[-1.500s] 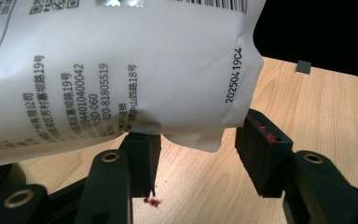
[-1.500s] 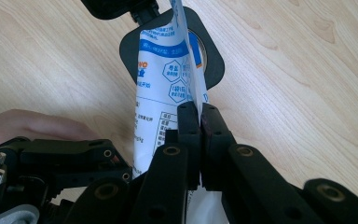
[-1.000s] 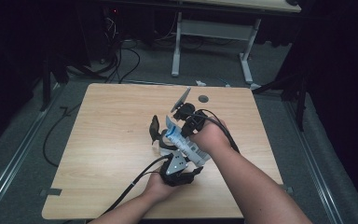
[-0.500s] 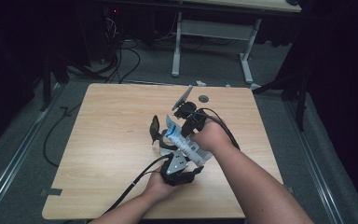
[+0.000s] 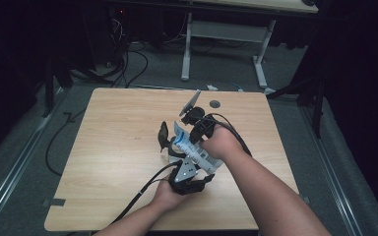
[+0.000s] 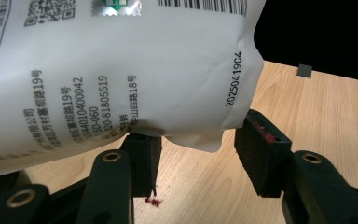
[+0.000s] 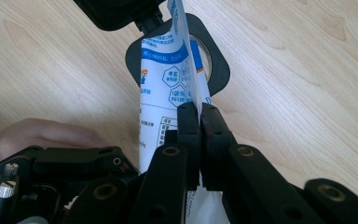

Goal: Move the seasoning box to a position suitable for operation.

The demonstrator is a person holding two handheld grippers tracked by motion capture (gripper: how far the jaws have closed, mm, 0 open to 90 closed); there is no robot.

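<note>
the white pouch (image 5: 193, 147) with blue print sits above the middle of the wooden desk (image 5: 113, 147), lifted off the surface and held between the two hands. the right tool (image 7: 199, 116) is clenched on the pouch: in the right gripper view its two black jaws stand pressed together with a thin edge of the pouch pinched between them, and the printed face of the pouch runs up and away from the jaws. in the high view the right tool (image 5: 197, 129) lies at the far end of the pouch, with the right hand (image 5: 220, 143) behind it and its cable looping over the wrist. the left tool (image 6: 198, 154) is at the near end of the pouch. in the left gripper view its jaws stand apart, with the lower corner of the pouch hanging between them; the left jaw touches the underside of the pouch, and the right jaw touches its edge. whether the pads press firmly on the pouch cannot be told. a small round dark mark (image 5: 214, 103) lies on the desk beyond the tools, near the far edge.
</note>
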